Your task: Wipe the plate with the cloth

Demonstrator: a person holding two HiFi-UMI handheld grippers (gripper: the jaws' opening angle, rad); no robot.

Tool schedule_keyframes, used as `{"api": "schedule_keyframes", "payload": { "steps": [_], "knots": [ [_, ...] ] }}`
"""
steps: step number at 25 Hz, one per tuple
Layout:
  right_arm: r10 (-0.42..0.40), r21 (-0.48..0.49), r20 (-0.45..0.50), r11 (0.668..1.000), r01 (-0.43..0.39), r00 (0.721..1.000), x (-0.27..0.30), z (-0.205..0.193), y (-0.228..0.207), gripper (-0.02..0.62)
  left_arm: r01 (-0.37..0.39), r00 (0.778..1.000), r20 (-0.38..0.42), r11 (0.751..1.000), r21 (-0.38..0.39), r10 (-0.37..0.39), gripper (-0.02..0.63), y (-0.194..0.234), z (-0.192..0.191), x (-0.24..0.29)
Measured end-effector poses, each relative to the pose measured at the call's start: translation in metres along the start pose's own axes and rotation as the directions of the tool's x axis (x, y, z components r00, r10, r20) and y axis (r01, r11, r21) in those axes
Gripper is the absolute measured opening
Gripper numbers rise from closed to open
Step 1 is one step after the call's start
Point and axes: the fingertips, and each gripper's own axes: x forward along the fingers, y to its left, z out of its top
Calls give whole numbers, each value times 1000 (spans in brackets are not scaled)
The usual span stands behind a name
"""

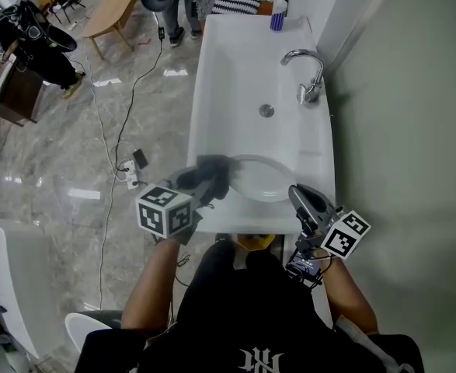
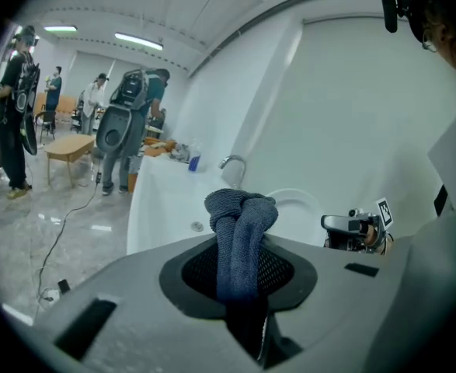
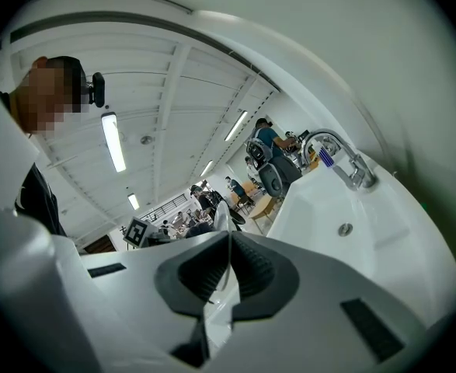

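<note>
The plate (image 1: 260, 179) hangs over the near end of the white sink (image 1: 212, 76), gripped by its right-hand rim so that its whole face is free for wiping. The right gripper (image 1: 296, 195) does the holding: its fingers are pressed together on the thin rim, which shows edge-on between them in the right gripper view. Holding the plate above the sink rather than setting it down looks deliberate, since any drips would fall in, well short of the tap (image 1: 309, 74). The left gripper (image 1: 206, 183) pinches a bunched dark grey cloth (image 1: 210, 173), and a knot of it sticks out past the fingers to serve as a wiping pad. The cloth sits at the plate's left edge; whether it touches is unclear. I judge that a wipe across the face is the step in hand.
</note>
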Motion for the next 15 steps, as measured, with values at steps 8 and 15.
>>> {"api": "schedule_keyframes", "payload": {
  "steps": [8, 15],
  "knots": [
    [-41, 34, -14, 999, 42, 999, 8, -5, -19, 9, 254, 967, 6, 964, 73, -255, 63, -96, 7, 24],
    [10, 10, -31, 1000, -9, 999, 19, -10, -1, 9, 252, 968, -40, 960, 119, -249, 63, -109, 2, 63]
  ]
}}
